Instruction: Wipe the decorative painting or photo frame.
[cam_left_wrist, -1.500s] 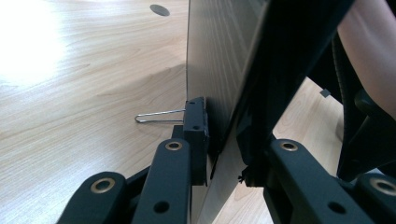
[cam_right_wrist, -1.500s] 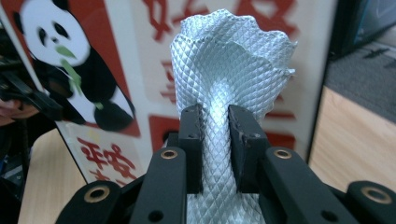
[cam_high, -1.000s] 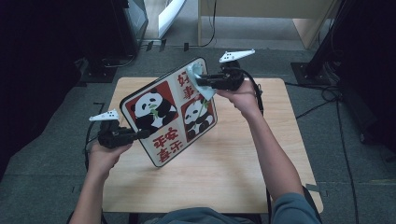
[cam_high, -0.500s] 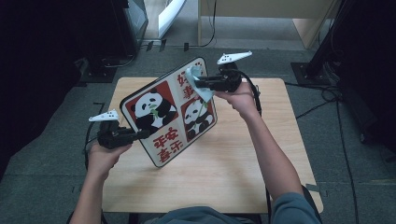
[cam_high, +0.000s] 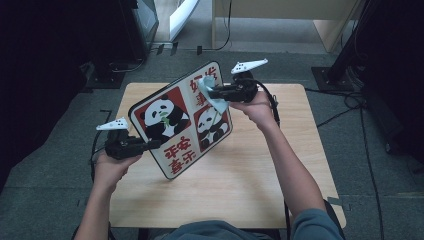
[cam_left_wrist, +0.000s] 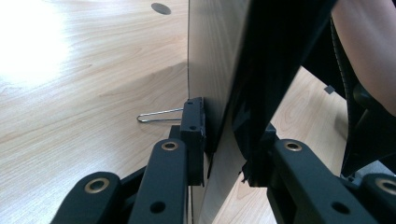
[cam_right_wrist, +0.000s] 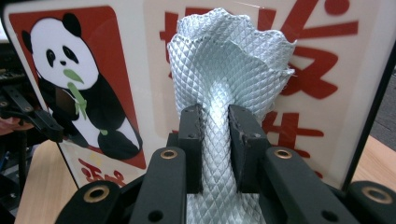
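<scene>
- My left gripper (cam_high: 150, 145) clamps the panda sign (cam_high: 180, 120) by its edge, tilted up over the table's (cam_high: 280, 190) left half, steadying its face.
- My right gripper (cam_high: 212, 93) pinches the cloth (cam_right_wrist: 224, 60) against the sign's upper part for wiping.

1. My left hand (cam_high: 112, 167) comes in from the bottom left, forearm angled slightly outward, wrapped round my left gripper (cam_high: 150, 144).
2. That gripper's jaws point right and are clamped on the lower left edge of the panda board (cam_high: 180, 120), one jaw on each face.
3. My right arm stretches forward, nearly straight, with my right hand (cam_high: 257, 105) raised.
4. My right gripper (cam_high: 212, 93) points left, its jaws pinched on the pale blue cloth (cam_right_wrist: 224, 79) pressed against the board's face.
</scene>
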